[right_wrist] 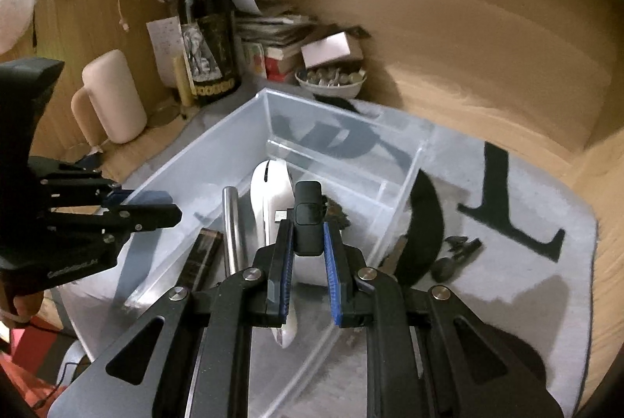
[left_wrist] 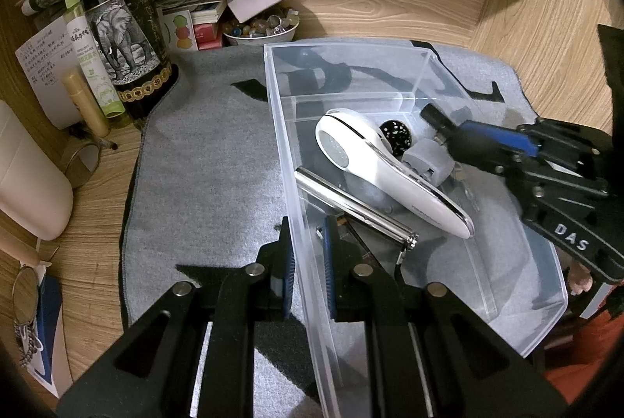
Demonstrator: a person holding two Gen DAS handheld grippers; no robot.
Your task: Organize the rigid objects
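A clear plastic bin (left_wrist: 390, 51) (right_wrist: 218, 137) stands on the grey mat (left_wrist: 202, 164). It holds a white handheld device (left_wrist: 374, 160) (right_wrist: 269, 192), a silver metal tube (left_wrist: 351, 203) (right_wrist: 232, 223), a black dotted disc (left_wrist: 396, 137) and a grey cap (left_wrist: 427, 160). My left gripper (left_wrist: 308, 238) (right_wrist: 156, 203) is shut on the bin's near wall, one pad on each side. My right gripper (right_wrist: 308, 231) (left_wrist: 448, 133) hangs over the bin, shut on a small black device (right_wrist: 308, 211) (left_wrist: 433, 116).
A wine bottle (left_wrist: 121, 16) (right_wrist: 204, 36), a green spray bottle (left_wrist: 91, 55), a bowl of beads (left_wrist: 261, 28) (right_wrist: 331, 80) and stacked papers crowd the back corner. A pale container (right_wrist: 113, 98) stands left. A black curved strap (right_wrist: 425, 231) and dark small items (right_wrist: 456, 254) lie on the mat.
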